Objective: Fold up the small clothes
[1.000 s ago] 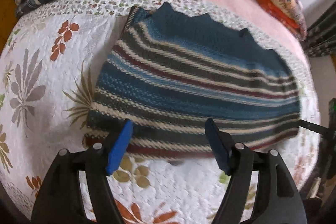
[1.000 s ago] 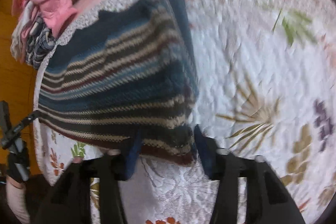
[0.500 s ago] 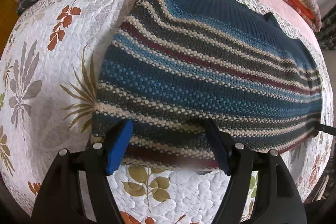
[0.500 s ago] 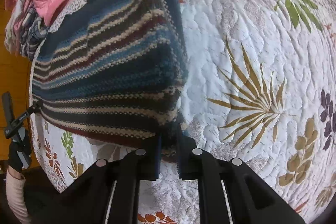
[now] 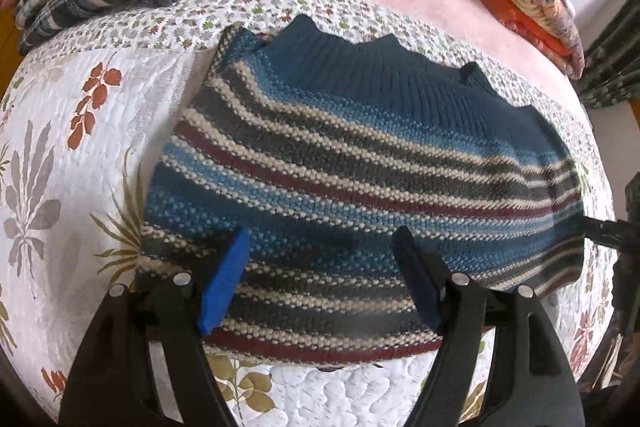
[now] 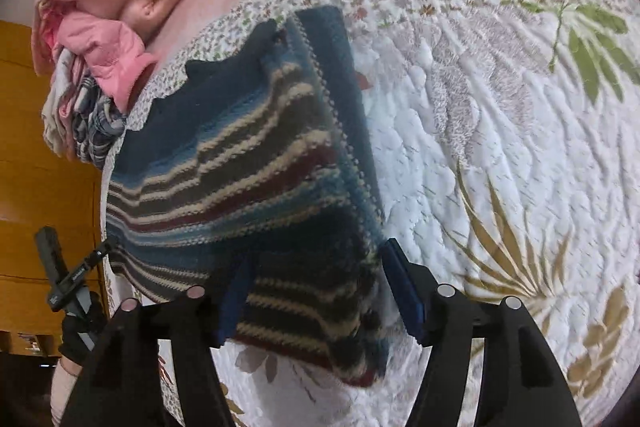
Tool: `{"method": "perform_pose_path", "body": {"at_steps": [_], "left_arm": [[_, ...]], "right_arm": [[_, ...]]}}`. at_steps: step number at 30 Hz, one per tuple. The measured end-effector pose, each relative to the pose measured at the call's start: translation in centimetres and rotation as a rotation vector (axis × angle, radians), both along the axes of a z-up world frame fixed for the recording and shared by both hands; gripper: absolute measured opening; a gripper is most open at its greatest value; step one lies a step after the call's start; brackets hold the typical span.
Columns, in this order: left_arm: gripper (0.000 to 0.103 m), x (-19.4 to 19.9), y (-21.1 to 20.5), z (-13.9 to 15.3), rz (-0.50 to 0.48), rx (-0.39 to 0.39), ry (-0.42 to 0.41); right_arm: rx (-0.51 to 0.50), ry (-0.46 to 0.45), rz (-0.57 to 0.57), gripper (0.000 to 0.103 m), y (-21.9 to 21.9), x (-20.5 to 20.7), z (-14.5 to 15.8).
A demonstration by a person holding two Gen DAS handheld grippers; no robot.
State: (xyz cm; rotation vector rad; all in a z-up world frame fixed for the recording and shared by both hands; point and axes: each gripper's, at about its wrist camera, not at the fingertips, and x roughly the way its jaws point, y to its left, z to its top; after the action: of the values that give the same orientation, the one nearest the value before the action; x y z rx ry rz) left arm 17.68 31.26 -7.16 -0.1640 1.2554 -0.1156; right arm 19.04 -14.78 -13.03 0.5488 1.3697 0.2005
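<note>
Striped knit sweater (image 5: 360,179) folded on a quilt (image 5: 72,155).
Left gripper (image 5: 320,283) and right gripper (image 6: 316,291) hover wide open, holding nothing; the sweater's near hem lies between each pair of jaws.

Soft, even daylight fills both views, with faint shadows. Fisheye bending curves the quilt (image 5: 80,147) and darkens the corners. The sweater (image 6: 248,195) looks slightly motion-blurred in the right view.
</note>
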Motion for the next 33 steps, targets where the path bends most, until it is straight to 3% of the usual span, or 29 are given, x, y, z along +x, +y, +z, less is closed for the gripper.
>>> {"method": "perform_pose_path", "body": {"at_steps": [7, 8, 10, 13, 18, 24, 33], "left_arm": [[0.075, 0.6, -0.1, -1.2, -0.013, 0.012, 0.012], [0.076, 0.5, 0.0, -1.2, -0.012, 0.01, 0.012], [0.076, 0.6, 0.0, -1.4, -0.011, 0.008, 0.014], [0.076, 0.6, 0.0, -1.4, -0.01, 0.003, 0.015], [0.076, 0.7, 0.4, -1.5, 0.005, -0.023, 0.019], [0.076, 0.6, 0.4, -1.5, -0.005, -0.019, 0.019], [0.076, 0.6, 0.4, -1.5, -0.007, -0.019, 0.025]], "right_arm": [[0.065, -0.009, -0.014, 0.066, -0.1, 0.7, -2.0], [0.072, -0.017, -0.014, 0.063, 0.0, 0.8, -1.9], [0.111, -0.02, -0.017, 0.042, 0.1, 0.9, -2.0], [0.117, -0.054, 0.009, 0.032, 0.9, 1.0, -1.0], [0.134, -0.108, 0.03, 0.03, 1.0, 1.0, 1.0], [0.09, -0.058, 0.007, 0.03, 0.5, 0.8, -1.0], [0.066, -0.048, -0.008, 0.03, 0.4, 0.5, -1.6]]}}
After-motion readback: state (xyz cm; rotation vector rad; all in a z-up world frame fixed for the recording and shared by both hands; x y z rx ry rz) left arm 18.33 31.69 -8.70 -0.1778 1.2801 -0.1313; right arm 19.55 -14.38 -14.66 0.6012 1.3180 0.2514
